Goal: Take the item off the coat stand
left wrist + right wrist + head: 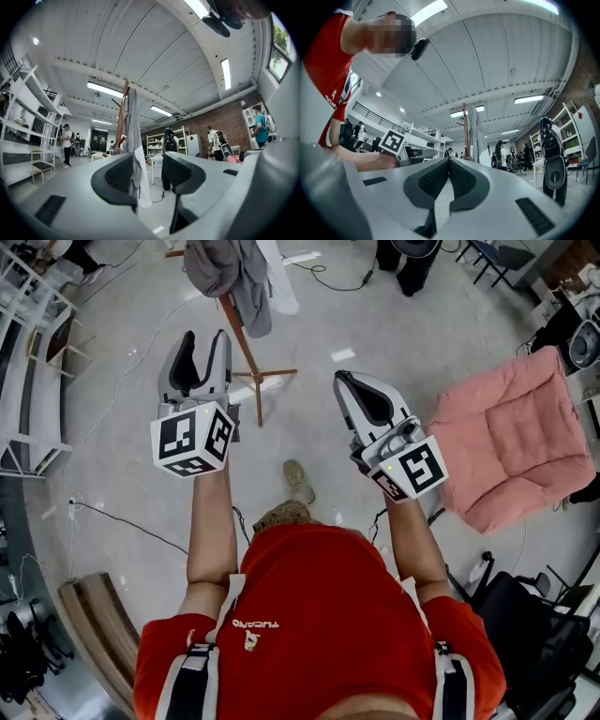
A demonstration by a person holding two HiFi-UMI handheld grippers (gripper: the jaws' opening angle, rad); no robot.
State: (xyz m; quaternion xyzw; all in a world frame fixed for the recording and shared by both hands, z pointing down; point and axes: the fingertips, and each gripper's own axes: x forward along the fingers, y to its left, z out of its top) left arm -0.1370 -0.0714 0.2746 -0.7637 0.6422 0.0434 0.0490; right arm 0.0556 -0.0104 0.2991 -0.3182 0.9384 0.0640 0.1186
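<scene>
A wooden coat stand (246, 351) rises from the grey floor ahead of me, with a grey garment (223, 268) and a white one (278, 279) draped over its top. My left gripper (204, 338) is held up short of the stand, open, with nothing between its jaws. In the left gripper view the hanging garment (133, 140) and the stand's pole (123, 112) show through the gap of the left gripper (149, 173). My right gripper (343, 381) is to the right, shut and empty. In the right gripper view, the stand (465, 133) is seen beyond the right gripper (449, 164).
A pink padded armchair (516, 437) sits at the right, and a black chair (525, 624) is nearer me. White shelving (23, 352) lines the left side. A wooden bench (94, 634) lies at lower left. Cables (122, 521) trail over the floor. People stand in the background.
</scene>
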